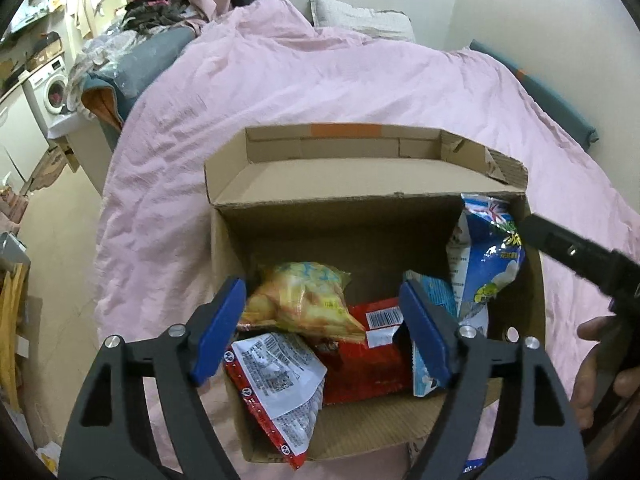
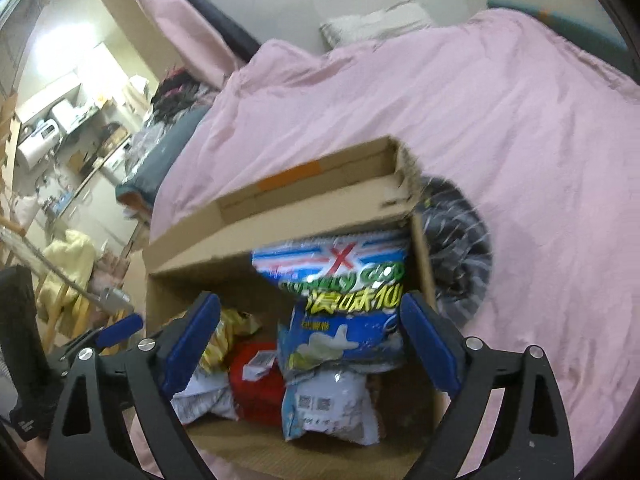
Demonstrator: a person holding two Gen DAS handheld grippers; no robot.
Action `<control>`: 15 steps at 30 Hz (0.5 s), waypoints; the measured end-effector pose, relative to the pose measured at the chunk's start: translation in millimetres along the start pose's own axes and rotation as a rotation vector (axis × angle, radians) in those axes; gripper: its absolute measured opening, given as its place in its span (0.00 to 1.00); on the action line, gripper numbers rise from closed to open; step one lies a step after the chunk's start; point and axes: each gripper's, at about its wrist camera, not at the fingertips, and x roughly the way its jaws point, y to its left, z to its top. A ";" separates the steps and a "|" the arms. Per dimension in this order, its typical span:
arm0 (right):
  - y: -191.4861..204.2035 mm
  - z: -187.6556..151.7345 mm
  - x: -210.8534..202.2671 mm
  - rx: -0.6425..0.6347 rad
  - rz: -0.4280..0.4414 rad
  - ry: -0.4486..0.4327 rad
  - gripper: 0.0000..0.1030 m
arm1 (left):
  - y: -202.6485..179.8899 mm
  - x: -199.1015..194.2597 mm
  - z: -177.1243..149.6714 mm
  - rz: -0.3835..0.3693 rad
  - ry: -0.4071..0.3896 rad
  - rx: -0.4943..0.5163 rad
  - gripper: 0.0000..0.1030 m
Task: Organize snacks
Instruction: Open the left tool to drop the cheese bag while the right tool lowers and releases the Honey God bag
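Note:
An open cardboard box [image 1: 340, 178] [image 2: 188, 258] sits on the pink bed. In it lie a yellow snack bag [image 1: 304, 300] [image 2: 224, 340], a red packet [image 1: 368, 368] [image 2: 256, 384], a white packet with red edges [image 1: 280, 384] and a small light-blue packet [image 1: 438, 296]. A big blue bag [image 1: 484, 256] [image 2: 344, 292] stands against the box's right wall. My left gripper [image 1: 320, 292] hovers open above the yellow bag and touches nothing. My right gripper [image 2: 310, 304] is open; the blue bag stands between its pads [image 2: 432, 344], which do not press on it.
The pink duvet [image 1: 320, 80] spreads all around the box, with a pillow [image 1: 360, 20] at the head. A dark striped garment [image 2: 456, 240] lies right of the box. Left of the bed are piled clothes and a washing machine [image 1: 52, 88]. A hand [image 1: 592, 360] holds the right gripper.

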 end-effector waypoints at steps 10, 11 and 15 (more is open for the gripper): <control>13.4 -2.3 24.9 -0.073 -0.003 0.076 0.34 | -0.7 -2.7 1.1 0.000 -0.005 -0.011 0.75; 14.9 -2.7 30.6 -0.088 -0.020 0.092 0.34 | -1.3 -3.0 0.7 -0.001 -0.005 -0.009 0.75; 12.1 -9.2 48.4 -0.119 -0.118 0.162 0.34 | -3.6 -2.6 -2.7 0.011 -0.006 0.010 0.75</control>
